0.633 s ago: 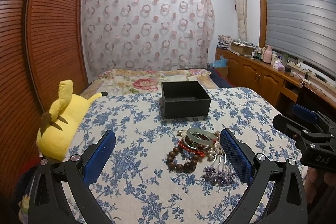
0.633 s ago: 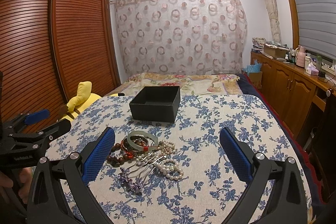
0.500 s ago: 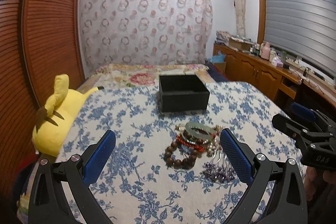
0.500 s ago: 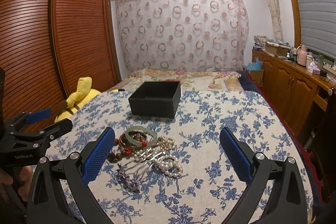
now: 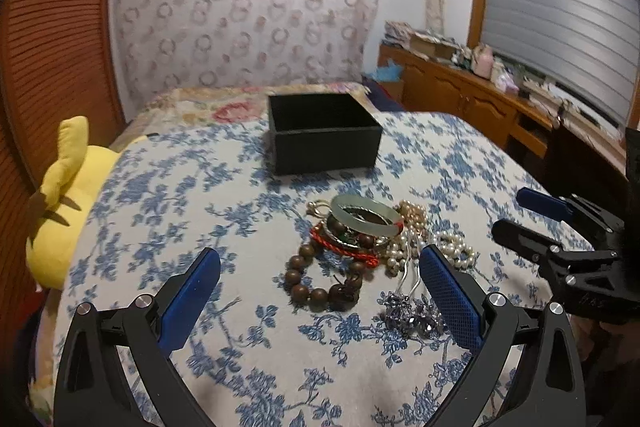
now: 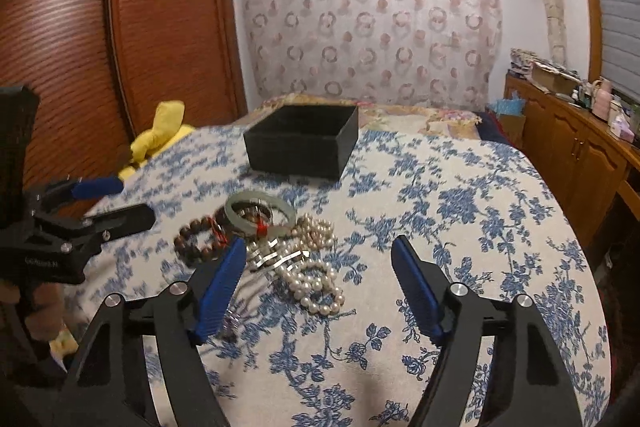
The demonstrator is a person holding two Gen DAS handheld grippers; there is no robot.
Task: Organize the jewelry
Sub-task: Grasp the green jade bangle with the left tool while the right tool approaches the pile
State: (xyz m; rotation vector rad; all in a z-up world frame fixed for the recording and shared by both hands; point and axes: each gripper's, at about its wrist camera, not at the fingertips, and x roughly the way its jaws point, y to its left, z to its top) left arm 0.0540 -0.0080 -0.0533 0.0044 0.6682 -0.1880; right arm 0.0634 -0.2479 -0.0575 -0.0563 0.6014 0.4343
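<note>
Both grippers are hovering over the bed (image 5: 168, 195) with jaws spread wide and holding nothing. The left gripper (image 5: 320, 289) is sitting above the wooden bead bracelet (image 5: 320, 277); the right gripper (image 6: 318, 277) is sitting above the pearl bracelet (image 6: 318, 291). The jewelry pile, topped by a green bangle (image 5: 366, 215), is lying near the bed's middle, with the open black box (image 5: 322, 133) resting farther toward the far edge.

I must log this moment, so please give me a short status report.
Left tongs open, empty; right tongs open, empty. Jewelry pile on bedspread, none in black box. Nothing blocks the way.
</note>
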